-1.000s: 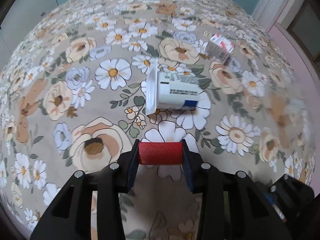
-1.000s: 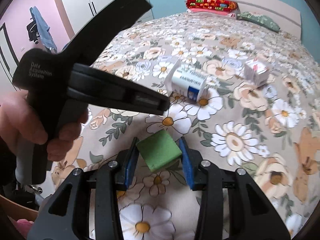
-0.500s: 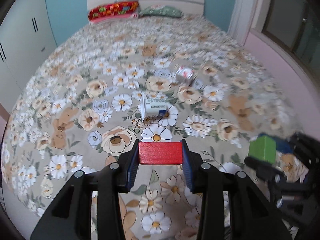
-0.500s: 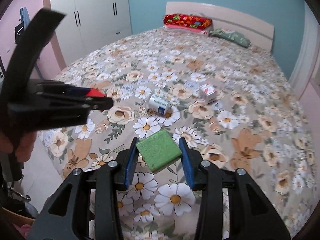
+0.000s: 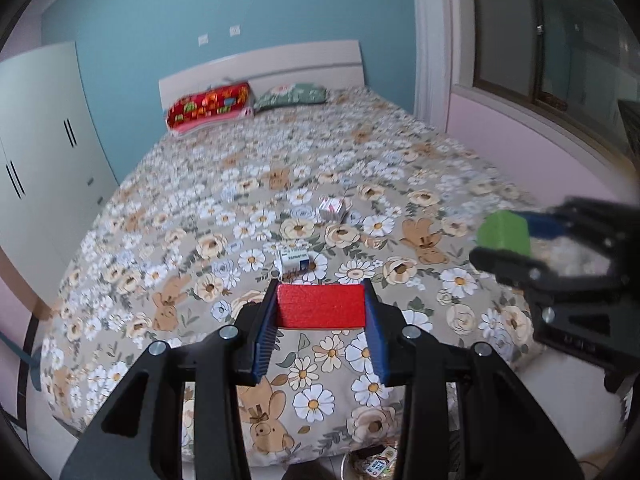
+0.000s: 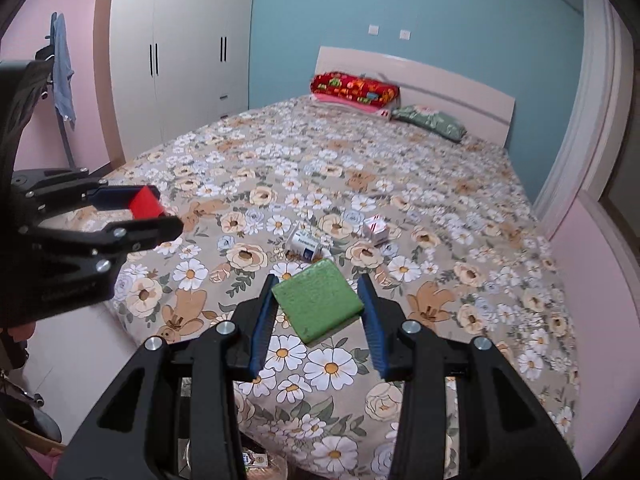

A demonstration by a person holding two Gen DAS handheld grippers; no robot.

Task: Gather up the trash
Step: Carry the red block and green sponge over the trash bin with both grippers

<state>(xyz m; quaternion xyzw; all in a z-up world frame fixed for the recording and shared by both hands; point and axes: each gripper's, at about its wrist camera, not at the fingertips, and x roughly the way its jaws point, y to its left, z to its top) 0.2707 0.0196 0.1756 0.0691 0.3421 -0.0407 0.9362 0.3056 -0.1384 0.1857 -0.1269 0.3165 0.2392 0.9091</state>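
2 grippers, 2 blocks, 2 boxes on bed.

L gripper (image 5: 321,306) is clamped on 1 red block (image 5: 321,306), pads tight vs both ends; R gripper (image 6: 318,300) is clamped on 1 green block (image 6: 316,304), held tilted. Both hover over foot of floral bed (image 5: 400,168). On the cover: white/blue box (image 5: 294,261) just past the L tips, lying on its side; red/white box (image 5: 332,209) farther up, apart. 2 pillows at headboard.
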